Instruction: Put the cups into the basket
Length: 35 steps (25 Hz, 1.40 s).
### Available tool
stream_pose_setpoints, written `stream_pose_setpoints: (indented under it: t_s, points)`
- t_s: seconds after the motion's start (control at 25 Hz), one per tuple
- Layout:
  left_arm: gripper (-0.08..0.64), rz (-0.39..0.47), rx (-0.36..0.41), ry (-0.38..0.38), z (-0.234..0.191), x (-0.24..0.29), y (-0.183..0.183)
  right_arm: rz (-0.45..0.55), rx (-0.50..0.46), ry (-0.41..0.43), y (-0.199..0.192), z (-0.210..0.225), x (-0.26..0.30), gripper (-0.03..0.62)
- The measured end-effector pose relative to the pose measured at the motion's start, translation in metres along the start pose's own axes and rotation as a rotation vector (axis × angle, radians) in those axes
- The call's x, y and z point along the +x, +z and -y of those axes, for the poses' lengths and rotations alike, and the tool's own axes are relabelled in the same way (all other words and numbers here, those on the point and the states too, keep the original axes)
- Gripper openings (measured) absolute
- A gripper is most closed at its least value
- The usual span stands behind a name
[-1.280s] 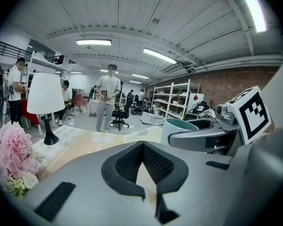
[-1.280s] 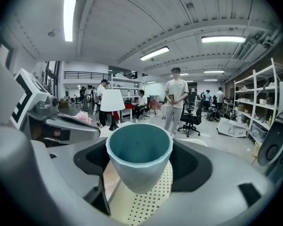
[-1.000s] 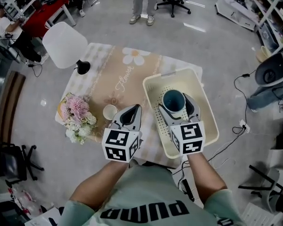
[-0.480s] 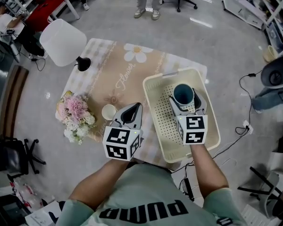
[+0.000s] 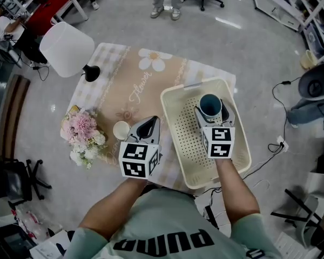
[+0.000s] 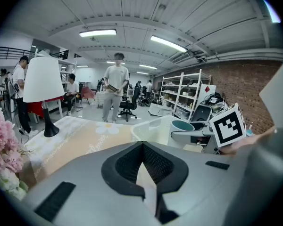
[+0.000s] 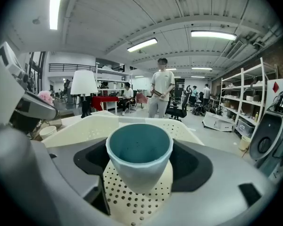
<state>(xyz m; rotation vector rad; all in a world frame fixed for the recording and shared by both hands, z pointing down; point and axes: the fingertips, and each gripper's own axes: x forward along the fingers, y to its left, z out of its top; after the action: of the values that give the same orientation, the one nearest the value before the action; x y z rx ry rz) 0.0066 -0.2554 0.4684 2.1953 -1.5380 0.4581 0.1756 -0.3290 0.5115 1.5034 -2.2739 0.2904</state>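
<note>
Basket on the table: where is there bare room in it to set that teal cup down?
The basket floor is bare along its left wall and at its near end. The far right is crowded: the right claw holds the teal cup there.

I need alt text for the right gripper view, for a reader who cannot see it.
A teal cup is gripped between two grey jaws over the perforated floor of a cream basket. Behind, a person stands in a workshop with a lamp and shelves.
</note>
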Motion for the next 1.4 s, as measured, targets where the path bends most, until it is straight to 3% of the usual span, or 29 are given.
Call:
stream_pose_setpoints:
  t_s: [0.44, 0.96, 1.4]
  points:
    - [0.002, -0.047, -0.015, -0.018, -0.001, 0.014, -0.020, -0.046, 0.010, -0.036, -0.024, 0.010, 0.017, 0.396]
    - [0.002, -0.044, -0.024, -0.045, -0.001, 0.017, -0.021, -0.135, 0.051, -0.052, -0.041, 0.011, 0.011, 0.396]
    - [0.002, -0.033, -0.025, -0.069, 0.000, 0.015, -0.017, -0.137, 0.093, -0.053, -0.032, 0.012, -0.006, 0.397]
